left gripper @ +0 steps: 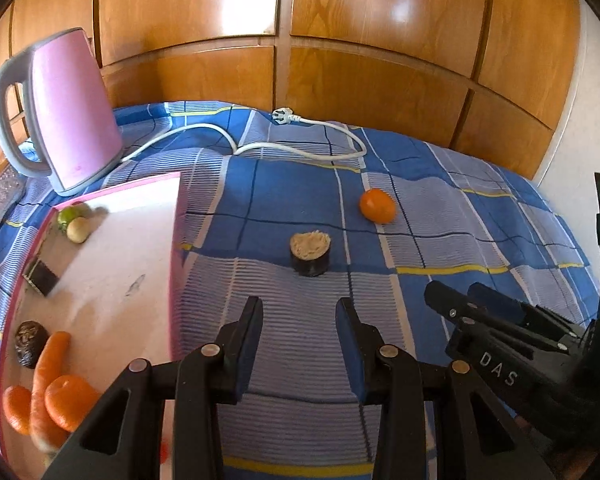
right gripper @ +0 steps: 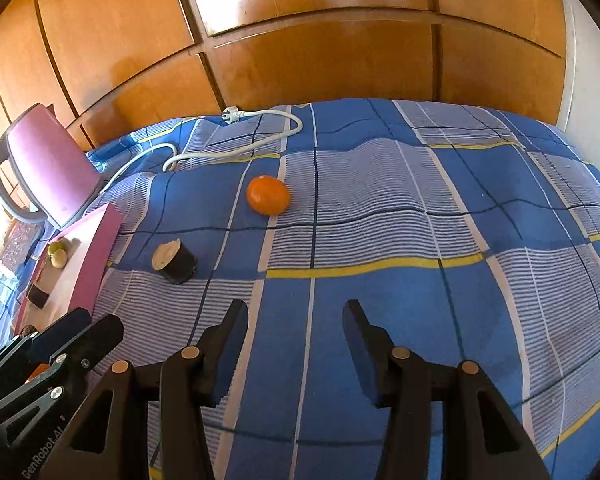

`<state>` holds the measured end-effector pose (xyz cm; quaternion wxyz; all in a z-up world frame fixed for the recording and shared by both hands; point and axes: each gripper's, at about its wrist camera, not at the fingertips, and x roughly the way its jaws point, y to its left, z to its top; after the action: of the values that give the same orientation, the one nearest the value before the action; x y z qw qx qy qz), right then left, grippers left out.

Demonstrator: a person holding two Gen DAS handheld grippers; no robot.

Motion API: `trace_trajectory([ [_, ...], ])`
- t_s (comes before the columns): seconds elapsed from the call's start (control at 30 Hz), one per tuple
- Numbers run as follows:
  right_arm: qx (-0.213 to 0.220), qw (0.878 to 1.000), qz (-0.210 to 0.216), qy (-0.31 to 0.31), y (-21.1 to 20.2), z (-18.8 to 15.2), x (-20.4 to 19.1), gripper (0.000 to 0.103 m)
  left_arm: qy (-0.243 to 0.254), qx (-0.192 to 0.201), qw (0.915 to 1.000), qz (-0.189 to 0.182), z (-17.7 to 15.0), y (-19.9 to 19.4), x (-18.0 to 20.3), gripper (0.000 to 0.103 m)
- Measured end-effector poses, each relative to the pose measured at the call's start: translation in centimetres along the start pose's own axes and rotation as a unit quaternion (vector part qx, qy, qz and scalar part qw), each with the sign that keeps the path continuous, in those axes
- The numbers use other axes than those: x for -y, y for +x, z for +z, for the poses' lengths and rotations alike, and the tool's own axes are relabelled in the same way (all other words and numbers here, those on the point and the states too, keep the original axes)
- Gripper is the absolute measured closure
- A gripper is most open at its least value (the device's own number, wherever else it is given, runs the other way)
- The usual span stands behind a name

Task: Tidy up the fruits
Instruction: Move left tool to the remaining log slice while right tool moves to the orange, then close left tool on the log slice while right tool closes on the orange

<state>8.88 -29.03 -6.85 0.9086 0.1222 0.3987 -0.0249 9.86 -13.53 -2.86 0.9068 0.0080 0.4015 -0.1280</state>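
On the blue checked bedsheet (left gripper: 300,360), pink kettle (left gripper: 72,108) and white cord (left gripper: 300,152) at the back, orange (left gripper: 377,205) beyond a sushi roll (left gripper: 310,253), pink tray (left gripper: 112,264) with fruit left, left gripper (left gripper: 300,320) and right gripper (right gripper: 296,328) both part open, holding nothing.

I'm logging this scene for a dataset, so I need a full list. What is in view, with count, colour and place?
loose orange: one, orange, on the cloth beyond the grippers
sushi-like roll: one, black with a beige top, on the cloth nearer than the loose orange
tray: one, pink rim and white floor, at the left
oranges in the tray: two, orange, near corner
carrot: one, orange, between them
dark wrinkled item: one, brown-black, in the tray
dark block: one, in the tray
small round fruits: two, green and pale yellow, far corner
kettle: one, pink and grey, far left
cord: one, white, unplugged
checked cloth: blue
wooden panels: brown, behind
left gripper: black, empty
right gripper: black, empty
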Motion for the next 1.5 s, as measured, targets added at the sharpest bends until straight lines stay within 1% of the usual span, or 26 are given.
trace_trajectory([
  [0.37,-0.001,1.000,0.010,0.004,1.3,2.1,0.5,0.053,-0.036,-0.013,0.9992,-0.010,1.7,3.0,-0.5,0.065],
  [0.7,-0.002,1.000,0.024,0.004,3.0,4.2,0.0,0.053,-0.031,-0.018,0.9992,-0.019,2.6,5.5,0.2,0.062],
  [0.87,-0.002,1.000,0.028,0.000,4.1,5.0,-0.3,0.053,-0.030,-0.018,0.9993,-0.016,3.0,6.5,0.4,0.062],
  [0.93,-0.001,1.000,0.030,-0.002,4.5,5.3,-0.5,0.053,-0.039,-0.024,0.9989,-0.008,3.1,7.0,0.2,0.062],
  [1.0,-0.001,1.000,0.030,-0.005,5.0,5.7,-0.6,0.053,-0.051,-0.032,0.9982,-0.009,3.1,7.7,-0.2,0.062],
  [1.17,-0.002,0.999,0.033,-0.012,6.7,6.7,-1.5,0.053,-0.066,-0.027,0.9974,-0.011,3.4,8.3,-0.6,0.064],
  [1.37,-0.006,0.999,0.019,-0.037,9.0,7.8,-2.5,0.053,-0.095,-0.023,0.9950,-0.020,3.8,8.9,-1.5,0.066],
  [1.47,-0.019,0.999,0.015,-0.046,10.2,7.9,-2.6,0.053,-0.094,-0.023,0.9951,-0.017,3.9,9.1,-1.5,0.066],
  [1.5,-0.015,0.999,0.016,-0.050,10.2,8.0,-2.7,0.053,-0.092,-0.023,0.9954,-0.014,4.0,9.2,-1.4,0.066],
])
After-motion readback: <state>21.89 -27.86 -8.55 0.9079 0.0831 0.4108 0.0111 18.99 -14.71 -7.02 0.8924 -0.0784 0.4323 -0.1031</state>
